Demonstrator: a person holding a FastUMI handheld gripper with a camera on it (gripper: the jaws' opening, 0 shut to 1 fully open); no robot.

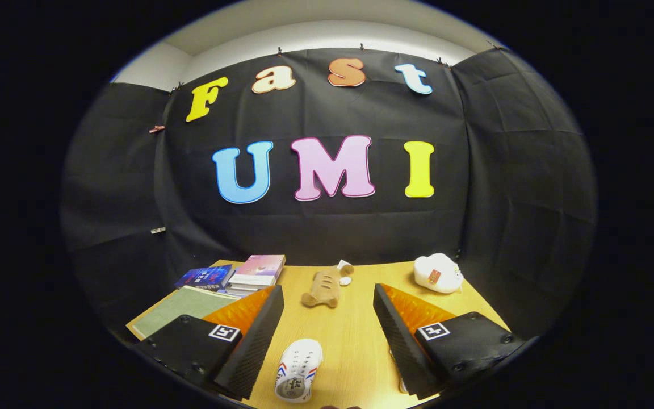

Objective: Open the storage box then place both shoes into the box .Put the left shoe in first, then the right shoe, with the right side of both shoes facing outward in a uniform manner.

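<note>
The gripper (327, 335) is held above a wooden table (355, 341) with its two fingers wide apart, and nothing is between the pads. The left finger (256, 341) and the right finger (401, 341) are black with a ribbed inner face, and each has an orange part behind it and a small square marker on top.

Between the fingers, closer to the left one and low near their bases, a white shoe (298, 369) lies on the table. It has white laces and red and blue stripes on its side, and it touches neither finger. Just beside the base of the right finger a small white thing shows at the edge of the finger; I cannot tell what it is.

Beyond the fingertips, about in the middle, a tan soft toy (324, 287) lies on the table. Farther ahead to the left is a stack of books (256, 272), with a dark blue book (205, 277) beside it and a green folder (176, 307) nearer to the left finger. Ahead to the right, near the far edge of the table, sits a white plush toy (437, 272).
</note>
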